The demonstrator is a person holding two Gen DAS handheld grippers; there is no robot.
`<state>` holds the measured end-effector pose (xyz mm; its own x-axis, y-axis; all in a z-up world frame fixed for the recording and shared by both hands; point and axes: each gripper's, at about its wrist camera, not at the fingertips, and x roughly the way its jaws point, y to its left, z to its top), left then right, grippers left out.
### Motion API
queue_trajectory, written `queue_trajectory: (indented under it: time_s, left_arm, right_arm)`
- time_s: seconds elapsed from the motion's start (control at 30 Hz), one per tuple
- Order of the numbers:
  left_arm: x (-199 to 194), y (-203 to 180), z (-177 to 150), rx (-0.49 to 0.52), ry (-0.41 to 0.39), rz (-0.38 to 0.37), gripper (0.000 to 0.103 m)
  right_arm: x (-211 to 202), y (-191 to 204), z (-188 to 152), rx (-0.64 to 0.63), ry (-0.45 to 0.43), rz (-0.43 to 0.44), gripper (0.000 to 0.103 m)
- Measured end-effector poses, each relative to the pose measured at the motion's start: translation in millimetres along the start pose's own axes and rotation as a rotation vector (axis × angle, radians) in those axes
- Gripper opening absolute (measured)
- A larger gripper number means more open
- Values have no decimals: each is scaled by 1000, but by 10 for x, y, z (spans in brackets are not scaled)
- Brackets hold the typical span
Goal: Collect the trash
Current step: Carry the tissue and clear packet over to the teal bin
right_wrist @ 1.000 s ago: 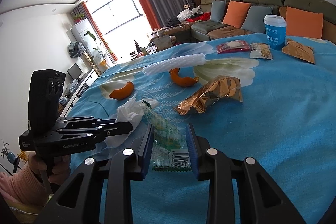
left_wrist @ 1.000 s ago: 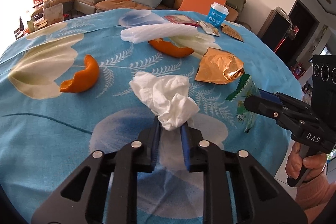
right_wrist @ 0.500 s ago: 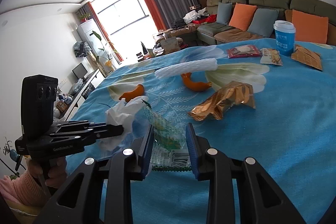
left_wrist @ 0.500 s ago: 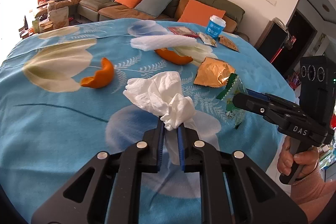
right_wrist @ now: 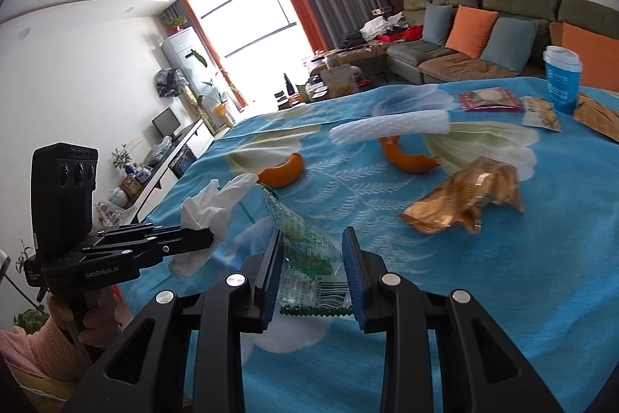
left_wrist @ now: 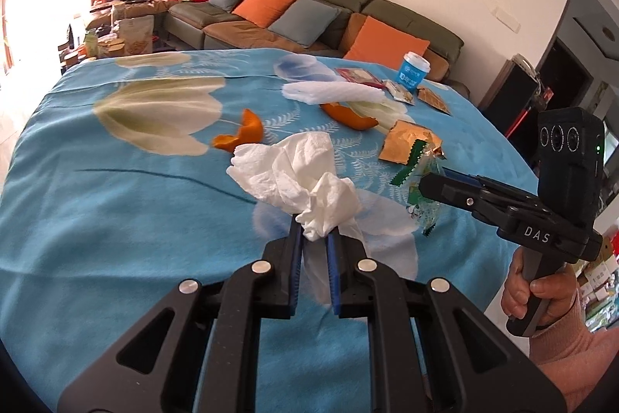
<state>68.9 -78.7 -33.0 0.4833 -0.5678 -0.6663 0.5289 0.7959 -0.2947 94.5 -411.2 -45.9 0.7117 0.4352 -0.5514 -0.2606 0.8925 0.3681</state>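
The left tool (left_wrist: 314,239) is clamped on a crumpled tissue (left_wrist: 294,177), held clear above the blue flowered tabletop (left_wrist: 116,219). At the tissue's 3 o'clock in the left wrist view, the right tool (right_wrist: 313,250) grips a clear wrapper (right_wrist: 305,258) (barcode end nearest its camera), its pads pressing the wrapper's sides. A hand (left_wrist: 537,293) in a pink sleeve holds that tool's handle.

Farther on the tabletop, at the tissue's 11 o'clock, lies an orange peel (left_wrist: 241,136); at 2 o'clock, a gold foil bag (left_wrist: 406,142). Beyond, a second peel (left_wrist: 348,117) sits touching a white foam strip (left_wrist: 332,93). Farthest, at 1 o'clock, a blue cup (left_wrist: 414,74) stands upright beside small snack packets (left_wrist: 400,91), with a sofa (left_wrist: 329,22) behind.
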Motion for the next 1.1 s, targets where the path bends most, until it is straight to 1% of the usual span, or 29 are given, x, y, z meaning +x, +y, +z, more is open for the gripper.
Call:
queue_trajectory:
  time_s: [0.73,1.1]
  left_arm:
    - [-703,432,-336,-74,-73,83,12]
    - [-964,673,-439,-119,-103,131,12]
  right_arm:
    - [409,603,106,-78,46,136,29]
    - [595,924,122,-118,73,194,29]
